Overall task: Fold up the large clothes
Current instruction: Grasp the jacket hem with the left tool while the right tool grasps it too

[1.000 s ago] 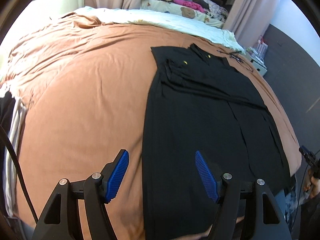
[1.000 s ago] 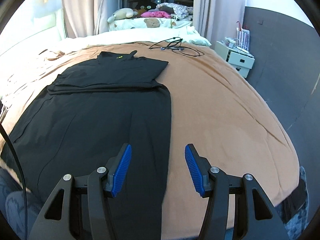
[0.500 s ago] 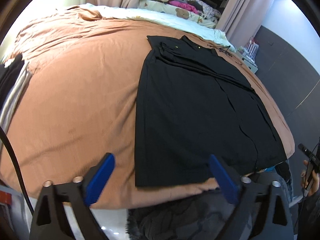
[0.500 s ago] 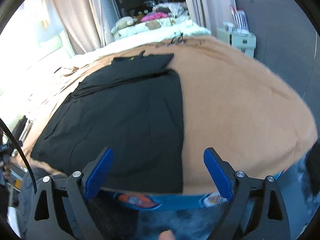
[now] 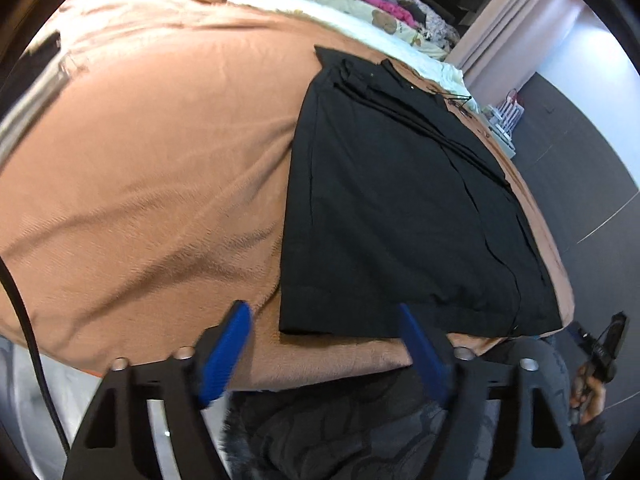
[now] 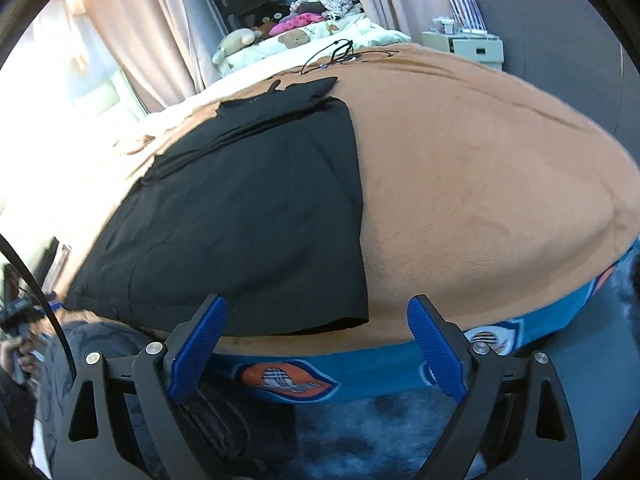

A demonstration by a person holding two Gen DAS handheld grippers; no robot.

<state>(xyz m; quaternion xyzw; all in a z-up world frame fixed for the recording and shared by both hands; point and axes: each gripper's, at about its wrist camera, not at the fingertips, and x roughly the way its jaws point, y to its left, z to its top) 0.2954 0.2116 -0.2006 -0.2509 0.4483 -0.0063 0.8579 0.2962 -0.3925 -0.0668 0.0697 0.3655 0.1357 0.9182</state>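
A large black garment lies flat on the brown bed cover, its upper part folded across at the far end. My left gripper hovers over the near hem by the garment's left corner. Its jaws are closing with nothing between them and touch no cloth. In the right wrist view the same garment fills the left half of the bed. My right gripper stands open over the hem's right corner, just short of it, with nothing held.
The bed's near edge shows a blue patterned side. A black cable lies at the far end near soft toys and pillows. White drawers stand by the grey wall. The person's dark patterned clothing is below the fingers.
Both grippers pulled back and down from over the garment to the near bed edge, so the hem now shows. The right jaws spread wider; the left spread, then narrowed.
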